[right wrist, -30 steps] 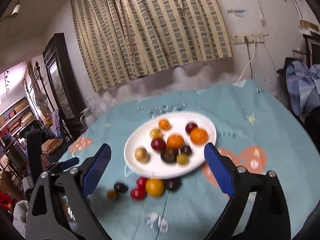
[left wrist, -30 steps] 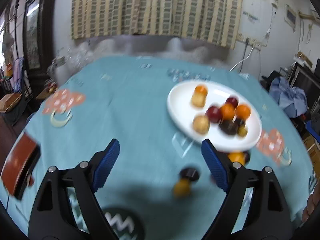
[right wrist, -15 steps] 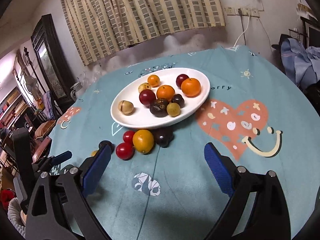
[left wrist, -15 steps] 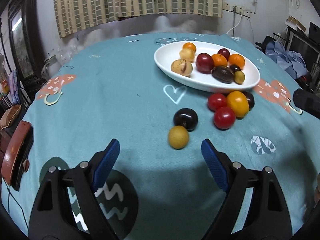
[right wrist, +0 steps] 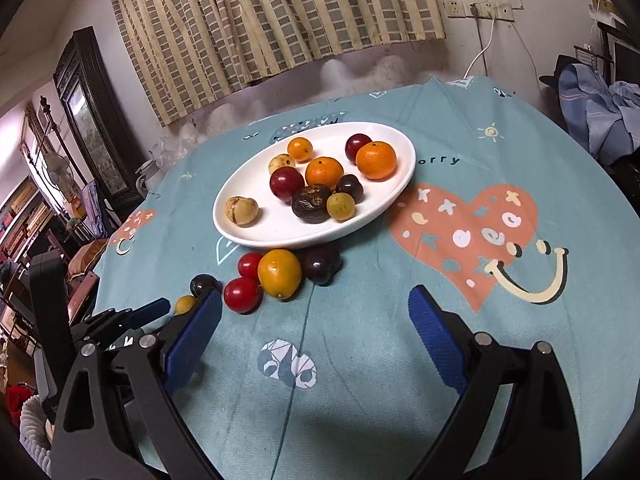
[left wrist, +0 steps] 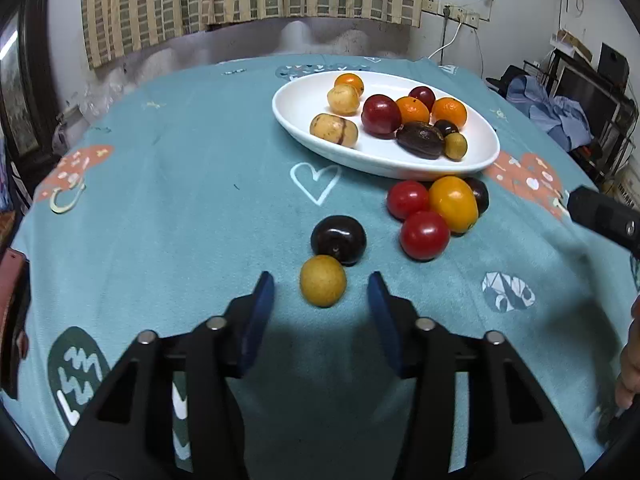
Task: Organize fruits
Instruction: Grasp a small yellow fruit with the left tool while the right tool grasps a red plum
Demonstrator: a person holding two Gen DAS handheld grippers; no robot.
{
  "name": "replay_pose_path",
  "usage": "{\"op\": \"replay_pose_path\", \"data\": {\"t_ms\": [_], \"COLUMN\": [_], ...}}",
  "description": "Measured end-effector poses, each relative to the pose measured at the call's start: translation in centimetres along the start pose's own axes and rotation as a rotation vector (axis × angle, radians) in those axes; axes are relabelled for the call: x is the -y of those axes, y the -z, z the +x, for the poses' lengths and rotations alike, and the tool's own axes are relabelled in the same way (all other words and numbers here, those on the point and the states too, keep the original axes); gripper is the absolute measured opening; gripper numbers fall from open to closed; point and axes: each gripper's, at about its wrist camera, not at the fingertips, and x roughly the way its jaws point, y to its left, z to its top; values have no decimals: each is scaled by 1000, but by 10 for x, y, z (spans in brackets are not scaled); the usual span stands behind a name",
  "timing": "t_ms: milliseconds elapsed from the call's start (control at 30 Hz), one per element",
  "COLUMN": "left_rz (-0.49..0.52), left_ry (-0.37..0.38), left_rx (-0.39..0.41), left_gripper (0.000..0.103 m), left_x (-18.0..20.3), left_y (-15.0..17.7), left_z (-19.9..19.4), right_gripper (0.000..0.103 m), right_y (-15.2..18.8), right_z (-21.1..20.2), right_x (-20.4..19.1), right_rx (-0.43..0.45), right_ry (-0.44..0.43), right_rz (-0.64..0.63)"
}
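Observation:
A white oval plate [left wrist: 296, 104] [right wrist: 240, 232] holds several fruits: oranges, plums, yellowish ones. Loose on the teal cloth in front of it lie a small yellow fruit [left wrist: 323, 286], a dark plum [left wrist: 338, 239], two red tomatoes [left wrist: 424, 235], an orange-yellow fruit [left wrist: 453, 203] [right wrist: 279, 274] and a dark fruit [right wrist: 320, 266]. My left gripper [left wrist: 320, 300] is closing. The small yellow fruit sits between its blue fingertips with gaps on both sides. My right gripper [right wrist: 314, 304] is open above bare cloth, short of the loose pile.
The round table's teal cloth [right wrist: 460, 232] carries heart and smiley prints. A dark brown object [left wrist: 12, 312] lies at the table's left edge. Striped curtains hang behind, dark furniture stands left, clothes and cables right. A hand's edge [left wrist: 630, 360] shows at far right.
Both grippers have come down closer to the table and the fruits look larger. The left jaws have narrowed around the small yellow fruit. The right jaws stay wide.

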Motion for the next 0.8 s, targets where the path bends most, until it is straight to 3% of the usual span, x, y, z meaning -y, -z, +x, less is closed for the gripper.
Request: {"op": "replay_pose_path", "data": {"t_ms": [267,433,600,700,800], "left_rz": [-19,-21,-27,-50,-61], "left_ry": [33,35,-51,-59,-66], "left_rx": [-34,-38,3,3,-4], "left_gripper": [27,25,25,25,25], "left_x": [-1,0,-4,-12,-16], "left_y": [0,-2,-4,-6,-6], "left_z": [9,12,3,0,1], "right_gripper": [94,94,94,94,78], "right_y": [0,2,7,14,21], "right_z": [5,9,13,19,24], "right_x": [1,2,-12,-27,-40], "right_rx": [-13,-22,-34,-41,-51], "right_ry": [11,12,13,44,21], "right_rz": [-2,-6,-92,-194,-258]}}
